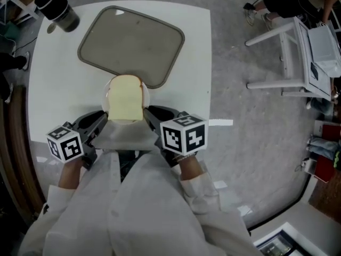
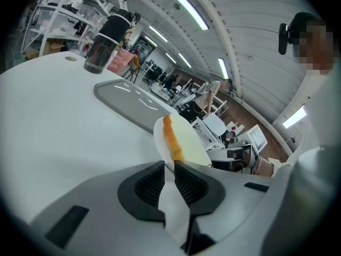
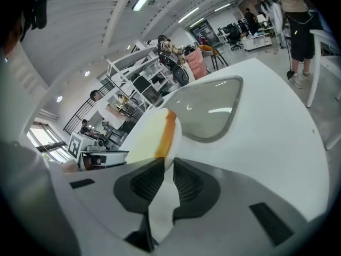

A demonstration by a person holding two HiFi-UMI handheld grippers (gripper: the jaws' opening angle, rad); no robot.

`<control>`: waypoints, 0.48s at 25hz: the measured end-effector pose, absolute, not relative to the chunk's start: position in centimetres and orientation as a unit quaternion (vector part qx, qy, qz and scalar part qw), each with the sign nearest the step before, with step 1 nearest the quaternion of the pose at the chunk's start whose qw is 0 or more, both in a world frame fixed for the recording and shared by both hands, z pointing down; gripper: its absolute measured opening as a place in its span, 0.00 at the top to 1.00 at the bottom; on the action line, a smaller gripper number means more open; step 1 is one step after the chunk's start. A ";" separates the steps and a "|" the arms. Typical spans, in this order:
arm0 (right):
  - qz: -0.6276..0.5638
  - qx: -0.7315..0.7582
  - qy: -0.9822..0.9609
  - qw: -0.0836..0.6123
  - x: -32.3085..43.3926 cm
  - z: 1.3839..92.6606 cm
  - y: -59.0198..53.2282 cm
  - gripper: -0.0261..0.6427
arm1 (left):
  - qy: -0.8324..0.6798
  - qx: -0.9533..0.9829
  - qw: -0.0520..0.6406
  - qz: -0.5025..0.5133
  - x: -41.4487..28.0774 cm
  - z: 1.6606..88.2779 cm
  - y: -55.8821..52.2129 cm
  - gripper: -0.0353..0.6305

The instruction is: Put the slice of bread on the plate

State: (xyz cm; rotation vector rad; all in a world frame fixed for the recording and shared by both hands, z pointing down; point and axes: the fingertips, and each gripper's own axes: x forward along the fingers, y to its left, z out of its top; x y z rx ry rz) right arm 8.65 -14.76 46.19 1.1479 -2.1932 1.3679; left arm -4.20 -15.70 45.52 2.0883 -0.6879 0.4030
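Note:
A slice of bread point(image 1: 126, 103) with a brown crust lies on a small white plate point(image 1: 107, 94). The plate is held tilted near the table's front, just short of the tray. My left gripper point(image 1: 105, 119) is shut on the plate's left rim and my right gripper point(image 1: 147, 115) is shut on its right rim. In the left gripper view the plate point(image 2: 192, 145) runs edge-on out of the closed jaws, with the bread point(image 2: 172, 140) on it. The right gripper view shows the plate point(image 3: 171, 154) and bread point(image 3: 151, 134) the same way.
A grey tray point(image 1: 132, 42) lies on the white table point(image 1: 187, 63) beyond the plate. A black tumbler point(image 1: 57, 7) stands at the far left corner. White chairs point(image 1: 298, 57) stand on the floor to the right.

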 end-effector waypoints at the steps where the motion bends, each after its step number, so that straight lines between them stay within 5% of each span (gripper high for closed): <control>1: 0.479 0.404 -0.764 0.153 8.7 46.1 -15.2 0.87 | -0.273 0.842 0.436 0.163 -4.2 45.3 -16.3 0.86; 12: 0.480 0.432 -0.754 0.122 7.4 44.7 -21.0 0.87 | -0.247 0.852 0.428 0.170 -5.4 44.6 -22.1 0.86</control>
